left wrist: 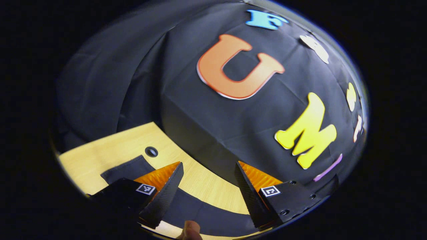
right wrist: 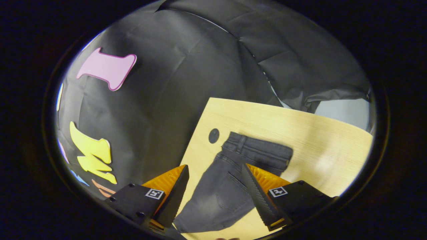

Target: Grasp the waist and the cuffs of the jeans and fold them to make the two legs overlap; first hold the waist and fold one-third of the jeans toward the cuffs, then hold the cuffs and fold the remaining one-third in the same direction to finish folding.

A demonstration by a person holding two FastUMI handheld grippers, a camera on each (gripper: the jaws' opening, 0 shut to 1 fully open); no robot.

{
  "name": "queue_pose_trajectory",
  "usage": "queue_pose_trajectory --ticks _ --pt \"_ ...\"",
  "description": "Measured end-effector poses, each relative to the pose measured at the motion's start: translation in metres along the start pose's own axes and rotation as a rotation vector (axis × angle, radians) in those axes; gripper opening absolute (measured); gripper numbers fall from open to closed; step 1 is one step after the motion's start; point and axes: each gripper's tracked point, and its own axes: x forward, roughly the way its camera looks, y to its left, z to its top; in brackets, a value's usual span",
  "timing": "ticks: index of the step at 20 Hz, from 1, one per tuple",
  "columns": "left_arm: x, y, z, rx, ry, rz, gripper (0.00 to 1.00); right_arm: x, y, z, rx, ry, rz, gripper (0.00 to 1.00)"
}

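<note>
black bodies, orange ribbed jaws, square markers

A staged recording booth is being shown rather than a lived-in room. Black cloth (left wrist: pixel 206 110) is being hung as the wall ahead of the left gripper (left wrist: pixel 208 181), creased and draped in overlapping panels, and the same cloth (right wrist: pixel 186 73) is being seen ahead of and above the right gripper (right wrist: pixel 215 183). A light wooden table (right wrist: pixel 327 140) with a round dark hole (right wrist: pixel 214 135) near its far edge is being used as the work surface just beyond the fingers. At the upper right of the right gripper view, a pale surface (right wrist: pixel 347 113) is being exposed where the cloth ends.
</note>
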Motion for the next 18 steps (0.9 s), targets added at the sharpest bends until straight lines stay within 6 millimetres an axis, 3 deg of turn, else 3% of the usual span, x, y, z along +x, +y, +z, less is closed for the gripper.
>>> queue_pose_trajectory --ticks 4,7,14,17,18 --pt "-0.036 -0.038 -0.001 0.251 -0.096 -0.053 0.99 -0.005 -0.043 -0.012 0.065 0.012 -0.063 0.98" --pt "-0.072 -0.052 0.001 0.402 -0.185 -0.044 0.98 -0.003 -0.071 -0.022 0.100 0.027 -0.105 0.98" --pt "-0.138 -0.105 -0.026 0.567 -0.190 -0.166 0.98 0.010 -0.080 -0.039 0.119 0.047 -0.093 0.98" --pt "-0.155 -0.111 -0.038 0.568 -0.169 -0.181 0.90 0.021 -0.073 -0.042 0.137 0.045 -0.053 0.96" --pt "-0.160 -0.114 -0.037 0.580 -0.173 -0.176 0.98 0.026 -0.069 -0.043 0.147 0.052 -0.037 0.91"
